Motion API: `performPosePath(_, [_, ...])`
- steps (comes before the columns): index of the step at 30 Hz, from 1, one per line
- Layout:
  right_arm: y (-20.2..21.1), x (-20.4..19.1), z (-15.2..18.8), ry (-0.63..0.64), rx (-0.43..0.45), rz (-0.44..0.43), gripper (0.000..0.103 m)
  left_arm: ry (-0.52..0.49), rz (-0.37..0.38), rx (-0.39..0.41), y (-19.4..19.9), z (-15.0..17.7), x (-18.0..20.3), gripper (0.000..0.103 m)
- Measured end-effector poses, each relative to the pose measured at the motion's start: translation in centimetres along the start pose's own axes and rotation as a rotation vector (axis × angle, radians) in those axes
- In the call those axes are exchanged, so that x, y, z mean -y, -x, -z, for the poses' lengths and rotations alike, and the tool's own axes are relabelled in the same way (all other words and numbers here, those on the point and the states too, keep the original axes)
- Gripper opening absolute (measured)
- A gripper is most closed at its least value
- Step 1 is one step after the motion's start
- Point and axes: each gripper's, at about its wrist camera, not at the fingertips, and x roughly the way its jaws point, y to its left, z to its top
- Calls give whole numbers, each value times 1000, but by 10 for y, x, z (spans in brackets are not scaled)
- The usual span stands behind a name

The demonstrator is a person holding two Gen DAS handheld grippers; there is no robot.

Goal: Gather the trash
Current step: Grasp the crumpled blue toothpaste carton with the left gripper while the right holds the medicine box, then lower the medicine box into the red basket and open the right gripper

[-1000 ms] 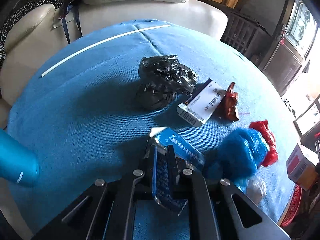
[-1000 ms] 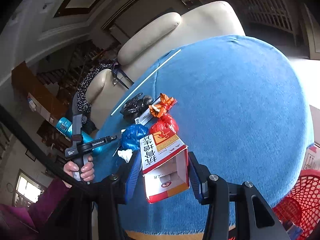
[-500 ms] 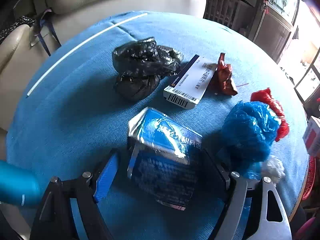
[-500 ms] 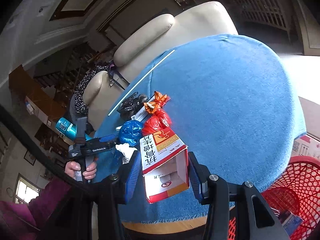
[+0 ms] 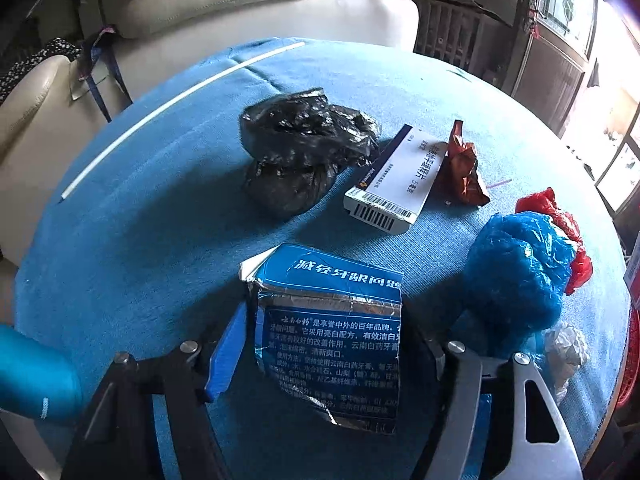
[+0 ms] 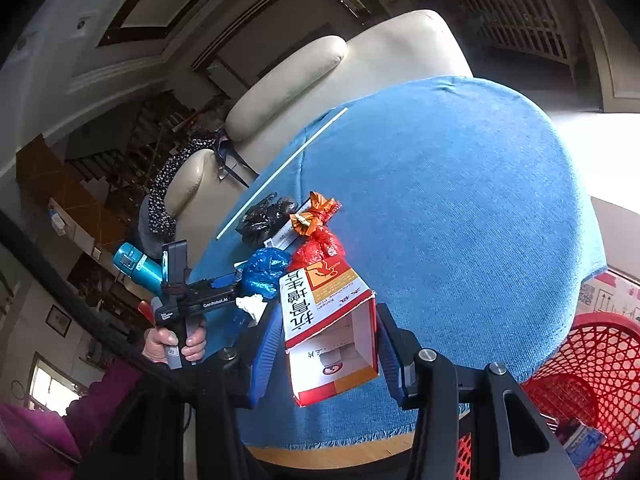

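Note:
My left gripper [image 5: 326, 344] is open, its fingers on either side of a flattened blue toothpaste box [image 5: 330, 332] lying on the blue tablecloth [image 5: 152, 248]; whether they touch it I cannot tell. Beyond it lie a black plastic bag [image 5: 304, 156], a white medicine box [image 5: 394, 180], a brown-red wrapper [image 5: 462, 168], a blue plastic bag [image 5: 516, 276], a red bag [image 5: 560, 220] and crumpled white tissue [image 5: 566, 348]. My right gripper [image 6: 326, 344] is shut on an open red-and-white carton [image 6: 330, 324], held above the table's near edge. The left gripper also shows in the right wrist view [image 6: 216, 292].
A red mesh waste basket [image 6: 588, 380] stands below the table at the right. A teal bottle [image 5: 32, 372] is at the table's left edge. A white straw [image 5: 176, 100] lies at the far side. Cream armchairs [image 5: 224, 4] stand behind the table.
My left gripper has opened from shut on the blue box, and the box now lies flat between its fingers. My right gripper with the carton has shifted toward the red basket.

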Motion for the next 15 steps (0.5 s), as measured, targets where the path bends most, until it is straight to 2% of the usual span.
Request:
performPosePath(6, [8,-2,-2,10,22,-7,49,54,-19,86,48,1,3,73])
performPosePath(10, [17,-2,-4,10,48,-17,49,25,-35,173,92,0,20,73])
performPosePath(15, [35,-5,-2,16,89,-26,49,-15,22,260,136,-2,58,73])
